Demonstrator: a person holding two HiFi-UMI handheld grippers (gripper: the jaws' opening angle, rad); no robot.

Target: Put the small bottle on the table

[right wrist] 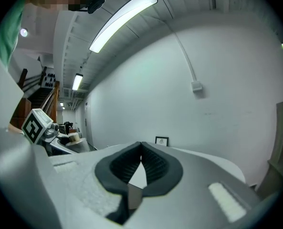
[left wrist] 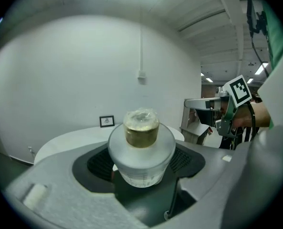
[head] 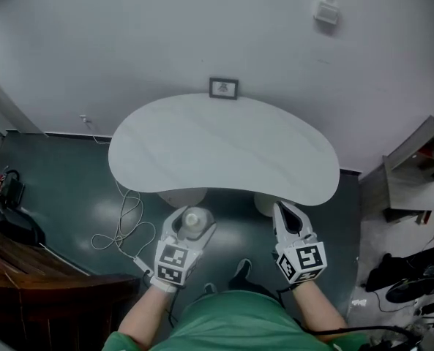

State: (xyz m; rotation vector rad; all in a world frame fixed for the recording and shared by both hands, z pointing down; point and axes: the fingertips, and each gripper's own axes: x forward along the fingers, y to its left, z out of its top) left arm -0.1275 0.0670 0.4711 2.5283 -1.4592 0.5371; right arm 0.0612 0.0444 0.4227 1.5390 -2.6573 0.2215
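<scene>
My left gripper is shut on a small clear bottle with a pale foil-wrapped cap. The bottle stands upright between the dark pads, its cap pointing up, held in the air just short of the near edge of the white kidney-shaped table. My right gripper hovers beside it on the right, also short of the table edge. Its jaws meet at the tips in the right gripper view with nothing between them.
A small framed marker card stands at the table's far edge against the white wall. A white cable loops on the dark floor at the left. A grey shelf unit stands at the right, wooden stairs at the lower left.
</scene>
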